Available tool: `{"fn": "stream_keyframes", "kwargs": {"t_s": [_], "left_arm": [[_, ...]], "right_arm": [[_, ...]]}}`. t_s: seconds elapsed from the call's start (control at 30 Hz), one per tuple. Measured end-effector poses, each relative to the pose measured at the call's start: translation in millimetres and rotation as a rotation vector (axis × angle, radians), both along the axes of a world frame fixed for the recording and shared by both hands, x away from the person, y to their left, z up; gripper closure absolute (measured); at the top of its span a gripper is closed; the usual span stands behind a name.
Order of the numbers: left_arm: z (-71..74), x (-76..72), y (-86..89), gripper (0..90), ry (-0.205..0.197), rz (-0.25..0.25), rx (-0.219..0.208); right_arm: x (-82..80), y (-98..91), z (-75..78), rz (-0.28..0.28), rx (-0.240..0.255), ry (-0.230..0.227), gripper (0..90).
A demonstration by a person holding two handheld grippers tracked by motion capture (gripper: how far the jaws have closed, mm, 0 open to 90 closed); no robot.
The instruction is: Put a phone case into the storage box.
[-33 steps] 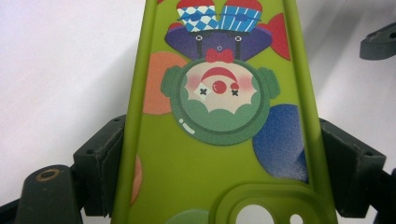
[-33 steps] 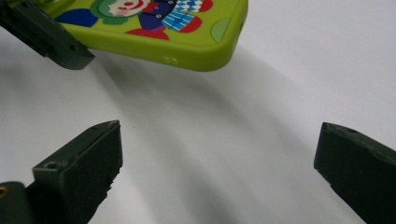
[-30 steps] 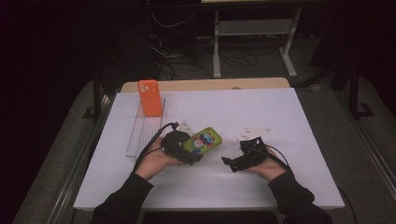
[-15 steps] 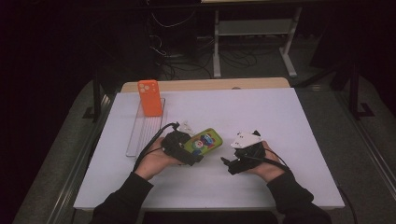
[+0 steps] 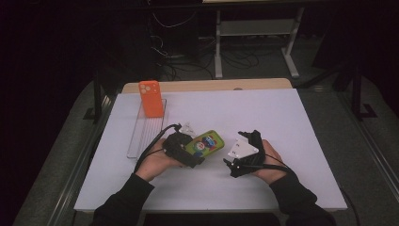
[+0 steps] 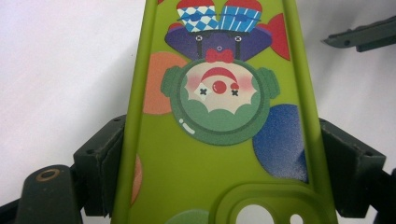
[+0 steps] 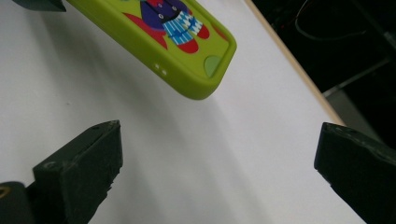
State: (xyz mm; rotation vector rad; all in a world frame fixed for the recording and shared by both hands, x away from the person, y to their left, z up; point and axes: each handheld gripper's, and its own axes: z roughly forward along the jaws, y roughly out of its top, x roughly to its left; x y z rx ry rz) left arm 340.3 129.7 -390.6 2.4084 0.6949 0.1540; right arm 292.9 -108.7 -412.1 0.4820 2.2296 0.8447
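While clamped by both long edges, the green phone case (image 6: 219, 154) sits between the left gripper's (image 5: 181, 149) jaws. Right gripper (image 7: 215, 172) stands released, the case just ahead of its jaws.

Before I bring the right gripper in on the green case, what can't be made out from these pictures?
- Green phone case: its camera end runs off the left gripper view's bottom edge.
- Its underside faces away in every view.
- Right gripper: jaw tips hidden under its body in the high view.
- Orange phone case: whether it touches the clear rack is too small to tell.
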Motion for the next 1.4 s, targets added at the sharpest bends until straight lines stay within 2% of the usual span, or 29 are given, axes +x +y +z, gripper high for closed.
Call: {"fn": "stream_keyframes", "kwargs": {"t_s": [0.1, 0.33, 0.4, 0.43, 0.5, 0.53, 0.63, 0.67, 0.7, 0.73, 0.77, 0.93, 1.07, 1.13, 1.23, 1.27, 1.3, 1.4], "left_arm": [[-0.5, -0.2, -0.7, 15.5, -0.002, -0.005, 0.004], [-0.8, -0.2, -1.8, 15.5, 0.001, -0.003, 0.012], [-0.5, 0.0, -2.0, 15.5, 0.0, -0.009, 0.015], [-0.7, -0.1, -2.3, 15.5, -0.002, -0.01, 0.012], [-0.5, 0.2, -2.4, 15.5, -0.003, -0.016, 0.022], [-1.0, -0.2, -2.8, 15.5, 0.002, -0.011, 0.019], [-1.8, -0.5, -3.8, 15.5, 0.002, -0.009, 0.02], [-1.8, -0.7, -4.0, 15.5, 0.0, -0.009, 0.022], [-1.7, -0.8, -4.2, 15.5, 0.0, -0.011, 0.021], [-1.1, -0.3, -3.9, 15.5, -0.002, -0.018, 0.031], [-0.4, 0.4, -3.4, 15.5, -0.004, -0.027, 0.042], [-1.0, -1.1, -5.9, 15.5, 0.0, -0.001, 0.016], [0.7, 0.3, -5.4, 15.5, -0.004, -0.028, 0.044], [1.1, 0.2, -5.9, 15.5, -0.003, -0.028, 0.045], [1.7, 0.9, -6.8, 15.5, -0.006, -0.033, 0.047], [1.6, 0.7, -7.2, 15.5, -0.005, -0.032, 0.046], [1.9, 0.4, -7.4, 15.5, -0.004, -0.033, 0.045], [2.4, 0.0, -8.8, 15.5, -0.005, -0.04, 0.045]], "right_arm": [[-0.9, 1.0, 0.6, 0.02, -0.051, -0.061, 0.3], [-4.8, 6.2, -3.6, 0.036, -0.124, -0.145, 0.3], [-5.9, 7.6, -4.5, 0.05, -0.183, -0.197, 0.3], [-7.2, 9.0, -5.4, 0.048, -0.177, -0.204, 0.3], [-8.2, 10.1, -5.6, 0.051, -0.198, -0.246, 0.3], [-7.5, 10.2, -5.9, 0.065, -0.226, -0.277, 0.3], [-8.3, 11.6, -7.6, 0.082, -0.278, -0.327, 0.3], [-8.4, 11.6, -7.8, 0.098, -0.322, -0.343, 0.3], [-9.8, 12.6, -8.4, 0.093, -0.325, -0.342, 0.3], [-10.4, 13.5, -9.1, 0.094, -0.341, -0.362, 0.3], [-11.7, 15.0, -10.8, 0.087, -0.331, -0.369, 0.3], [-13.2, 18.0, -13.5, 0.103, -0.377, -0.424, 0.3], [-15.8, 21.5, -16.5, 0.092, -0.415, -0.473, 1.6], [-17.2, 23.3, -19.4, 0.084, -0.419, -0.478, 1.8], [-17.4, 26.3, -20.1, 0.099, -0.442, -0.509, 2.8], [-16.4, 26.7, -19.7, 0.117, -0.469, -0.535, 3.2], [-15.8, 27.3, -20.0, 0.136, -0.492, -0.542, 3.9], [-18.2, 30.6, -20.7, 0.142, -0.503, -0.566, 8.0]]}}
